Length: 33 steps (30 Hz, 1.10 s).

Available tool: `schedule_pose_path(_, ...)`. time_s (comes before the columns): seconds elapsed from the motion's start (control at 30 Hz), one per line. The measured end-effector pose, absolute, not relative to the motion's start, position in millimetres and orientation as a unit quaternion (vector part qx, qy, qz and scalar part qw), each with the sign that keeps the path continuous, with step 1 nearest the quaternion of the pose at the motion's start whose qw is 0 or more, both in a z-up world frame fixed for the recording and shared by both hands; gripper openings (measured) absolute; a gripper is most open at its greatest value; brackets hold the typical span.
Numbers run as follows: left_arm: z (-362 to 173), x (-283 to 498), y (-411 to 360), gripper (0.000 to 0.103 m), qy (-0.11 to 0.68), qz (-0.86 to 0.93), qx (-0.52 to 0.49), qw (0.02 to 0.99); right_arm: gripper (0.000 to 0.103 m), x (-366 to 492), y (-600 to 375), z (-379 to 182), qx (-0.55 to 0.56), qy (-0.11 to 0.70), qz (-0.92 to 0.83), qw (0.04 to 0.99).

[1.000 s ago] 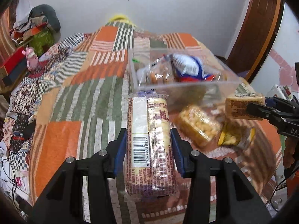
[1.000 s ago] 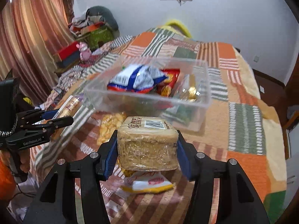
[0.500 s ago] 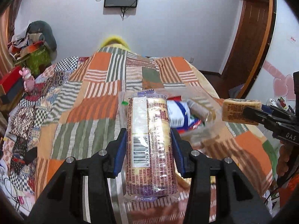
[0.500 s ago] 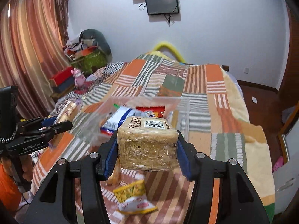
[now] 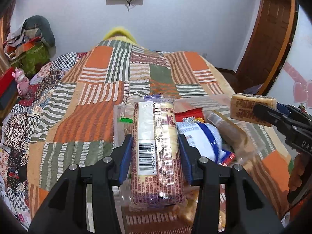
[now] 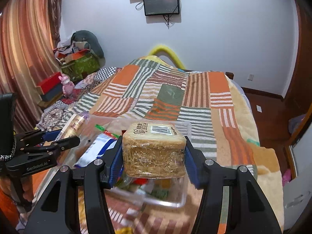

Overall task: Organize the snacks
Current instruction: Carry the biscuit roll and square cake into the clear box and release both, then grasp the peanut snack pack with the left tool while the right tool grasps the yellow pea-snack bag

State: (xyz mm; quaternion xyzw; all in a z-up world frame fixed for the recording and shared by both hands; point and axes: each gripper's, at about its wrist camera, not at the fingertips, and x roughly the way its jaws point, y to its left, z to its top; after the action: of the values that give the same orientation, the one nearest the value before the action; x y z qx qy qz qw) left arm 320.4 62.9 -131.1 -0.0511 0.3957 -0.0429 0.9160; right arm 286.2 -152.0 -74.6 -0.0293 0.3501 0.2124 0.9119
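**Carrying two snacks over the tub**

Hovering above the clear tub (image 5: 241, 136) on the bed (image 5: 97, 105), the left hand-held gripper (image 5: 155, 152) is pinching a long biscuit packet (image 5: 156, 148) at its middle, while the right hand-held gripper (image 6: 154, 154), at 3 o'clock in the left view, is pinching a wrapped cake block (image 6: 154, 150). The tub is already crowded by a blue-and-white bag (image 5: 202, 136). Releasing both together is risking a collision, or the long packet is likely tipping over the thin rim onto the bed.
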Motion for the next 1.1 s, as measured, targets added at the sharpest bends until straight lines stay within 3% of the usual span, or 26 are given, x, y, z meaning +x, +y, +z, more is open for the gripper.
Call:
schedule_pose_path(0.33, -149.6, 350.8, 65.8, 0.046, 0.420, -0.043, -0.072, 0.904, 0.053, 307.7, -129.4, -104.0, -0.061, 0.383, 0.218, 0.895)
schedule_pose_path(0.4, -151.0, 349.6, 63.1, 0.048, 0.420, -0.041, -0.064, 0.904, 0.053, 306.4, -128.6, -107.5, -0.067, 0.388, 0.217, 0.893)
schedule_pose_path(0.47, -149.8, 345.7, 60.6, 0.058, 0.418, -0.037, -0.054, 0.906, 0.053, 305.3, -129.2, -108.1, -0.066, 0.394, 0.216, 0.891)
schedule_pose_path(0.7, -128.7, 320.5, 59.5, 0.061, 0.405, -0.043, -0.049, 0.912, 0.061, 283.9, -135.7, -90.6, -0.069, 0.385, 0.224, 0.893)
schedule_pose_path(1.1, -99.5, 246.7, 51.8, 0.079, 0.381, -0.051, -0.032, 0.923, 0.072, 222.8, -154.8, -81.2, -0.073, 0.382, 0.240, 0.890)
